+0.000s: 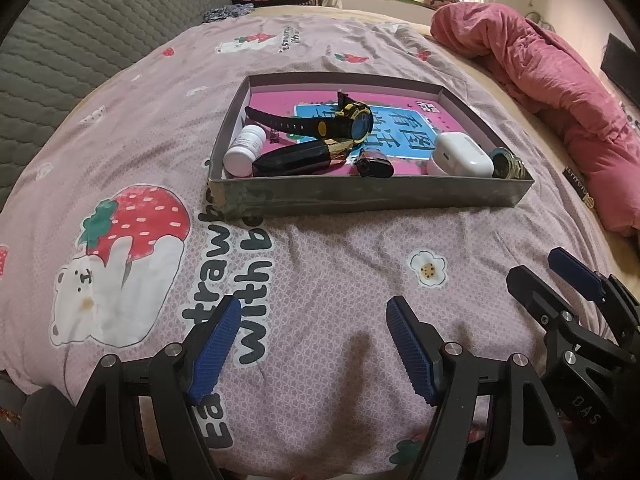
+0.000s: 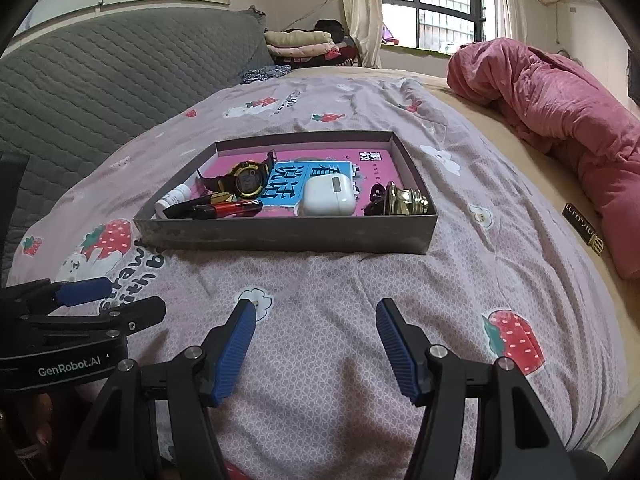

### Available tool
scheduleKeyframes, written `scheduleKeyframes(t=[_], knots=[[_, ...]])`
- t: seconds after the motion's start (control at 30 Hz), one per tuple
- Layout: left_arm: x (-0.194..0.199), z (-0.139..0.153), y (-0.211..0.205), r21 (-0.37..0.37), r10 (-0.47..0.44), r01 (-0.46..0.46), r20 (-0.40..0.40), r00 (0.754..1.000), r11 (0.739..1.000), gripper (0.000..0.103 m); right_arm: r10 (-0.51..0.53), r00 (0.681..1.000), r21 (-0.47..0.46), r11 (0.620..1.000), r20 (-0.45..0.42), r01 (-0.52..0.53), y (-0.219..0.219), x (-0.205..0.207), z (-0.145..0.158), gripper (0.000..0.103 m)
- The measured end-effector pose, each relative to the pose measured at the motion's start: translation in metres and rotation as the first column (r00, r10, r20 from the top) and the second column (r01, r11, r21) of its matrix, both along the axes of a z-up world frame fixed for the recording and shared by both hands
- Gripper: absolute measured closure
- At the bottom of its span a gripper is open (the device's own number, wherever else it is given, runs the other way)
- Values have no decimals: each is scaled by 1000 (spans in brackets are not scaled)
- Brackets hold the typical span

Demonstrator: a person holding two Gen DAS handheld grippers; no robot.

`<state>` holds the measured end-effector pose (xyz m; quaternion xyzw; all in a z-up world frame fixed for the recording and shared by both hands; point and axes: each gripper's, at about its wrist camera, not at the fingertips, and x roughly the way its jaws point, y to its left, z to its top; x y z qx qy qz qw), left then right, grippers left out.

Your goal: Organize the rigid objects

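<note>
Nearest in, both tongs were parked low over the bed's strawberry-print cover [image 2: 320, 280], side by side. The left tongs [image 1: 314, 354] were spread wide with nothing between the blue pads, and the right tongs [image 2: 316, 350] were spread just as wide and just as empty. Nothing was gripped by either.

Everything to be sorted was found straight ahead, further up the bed, already sitting in the shallow grey box [image 1: 372, 196]. No loose items were seen on the cover between the tongs and the box.

Along the near wall of the box, the white bottle [image 1: 245, 150] and the black-and-gold tube [image 1: 304, 156] were laid at the left end, the tube's long axis running roughly along that wall. So the left tongs were probably better placed for those. The white earbud case [image 2: 329, 197] and the gold metal piece [image 2: 406, 200] were sat toward the right end, closer to the right tongs. The small dark lighter-looking thing [image 1: 374, 167] was in between.

Furthest back, the black-and-yellow watch [image 2: 245, 181] was draped over the pink booklet [image 2: 372, 168], its strap running left to right.
</note>
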<state>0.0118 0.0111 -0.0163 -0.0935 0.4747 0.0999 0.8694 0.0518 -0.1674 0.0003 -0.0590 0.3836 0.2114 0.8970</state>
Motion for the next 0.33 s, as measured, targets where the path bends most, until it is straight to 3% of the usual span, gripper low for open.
scheduleKeyframes(t=[0.33], knots=[[1,-4,-1,30,9,-9,-10,1000,1000,27,3,1000,-1,1000,-1,-3,0,1,-1,41]])
